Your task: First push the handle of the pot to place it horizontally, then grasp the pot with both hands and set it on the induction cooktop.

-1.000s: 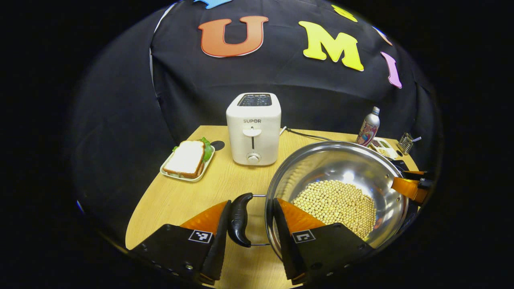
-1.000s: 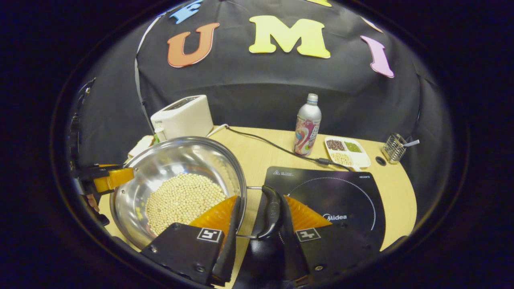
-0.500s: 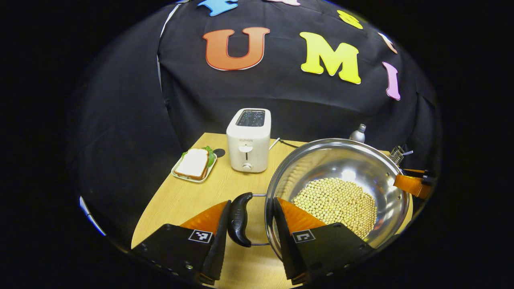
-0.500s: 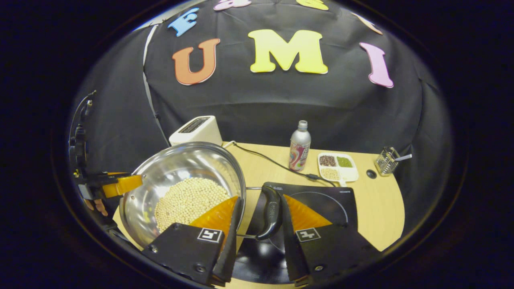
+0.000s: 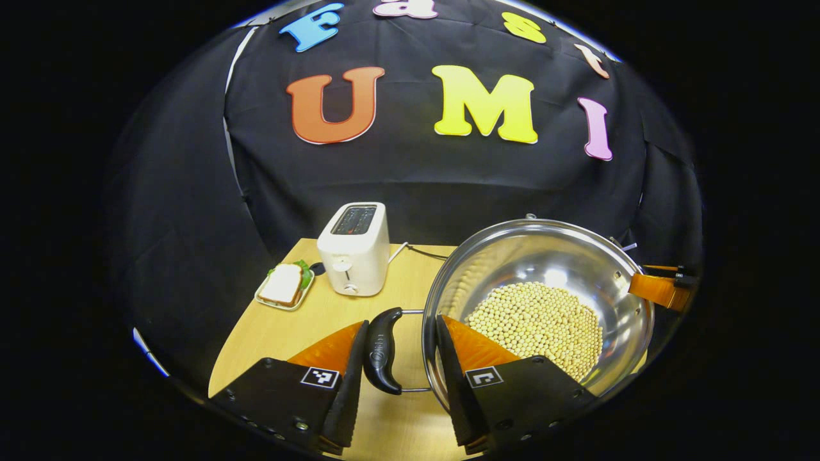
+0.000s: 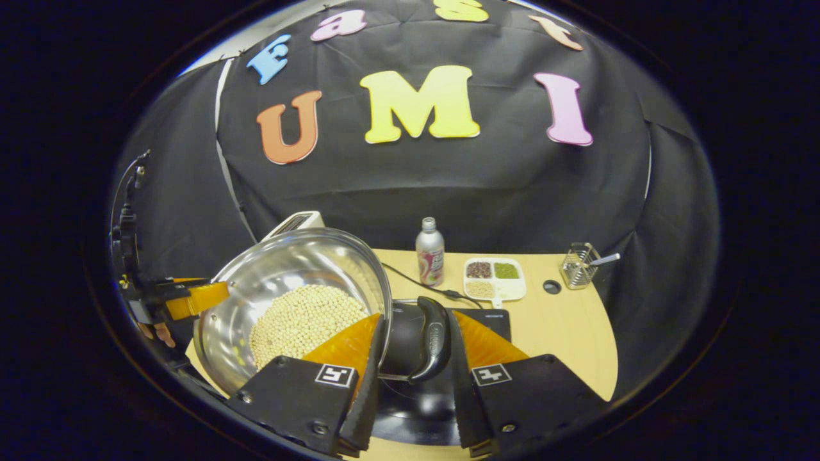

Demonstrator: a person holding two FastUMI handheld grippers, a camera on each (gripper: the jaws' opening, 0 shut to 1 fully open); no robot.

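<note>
A steel pot holding soybeans hangs in the air above the wooden table. My left gripper is shut on the pot's left side, one finger outside the black handle and the other inside the pot wall. My right gripper clamps the opposite black handle the same way, with one finger inside the pot. The black induction cooktop lies below, under that handle. Each view shows the other gripper across the pot: the right one and the left one.
A white toaster and a plate with a sandwich stand at the table's back left. A bottle, a divided dish of beans and a wire holder stand behind the cooktop, whose cable runs leftward.
Both grippers have lifted the pot higher; the table and its things now look smaller and lower. In the right gripper view the cooktop has slid under the handle.
</note>
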